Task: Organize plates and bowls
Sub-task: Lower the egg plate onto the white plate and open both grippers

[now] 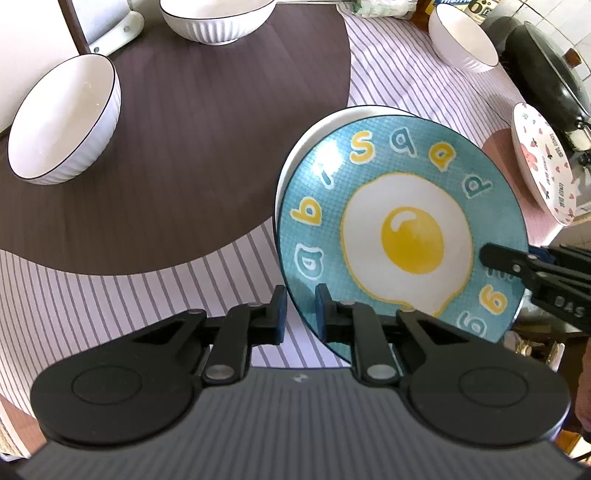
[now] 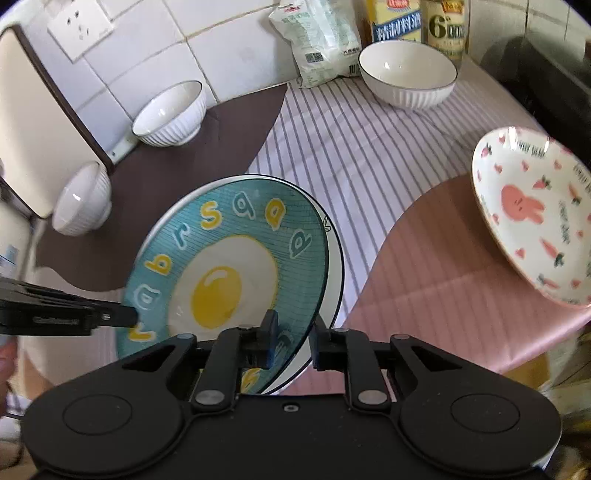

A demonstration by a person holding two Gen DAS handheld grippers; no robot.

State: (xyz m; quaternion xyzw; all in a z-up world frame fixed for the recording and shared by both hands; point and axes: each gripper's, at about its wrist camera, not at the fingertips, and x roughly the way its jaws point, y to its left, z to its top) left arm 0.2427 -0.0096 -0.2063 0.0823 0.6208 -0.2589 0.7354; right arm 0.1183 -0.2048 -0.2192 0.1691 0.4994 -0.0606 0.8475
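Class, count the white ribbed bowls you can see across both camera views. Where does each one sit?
3. One bowl at the left on the dark mat, one further back on that mat by the tiled wall, one on the striped cloth before the bottles. Others may be hidden.

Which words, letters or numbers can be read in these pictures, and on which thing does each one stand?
"6°": label of the bottle by the wall.
"BAS": side of the right tool; the rest is cut off.
"b", "s", "a", "p": loose letters round the rim of the blue egg plate.
Rabbit plate, yellow carton, white bag: print too small or blurred to read.
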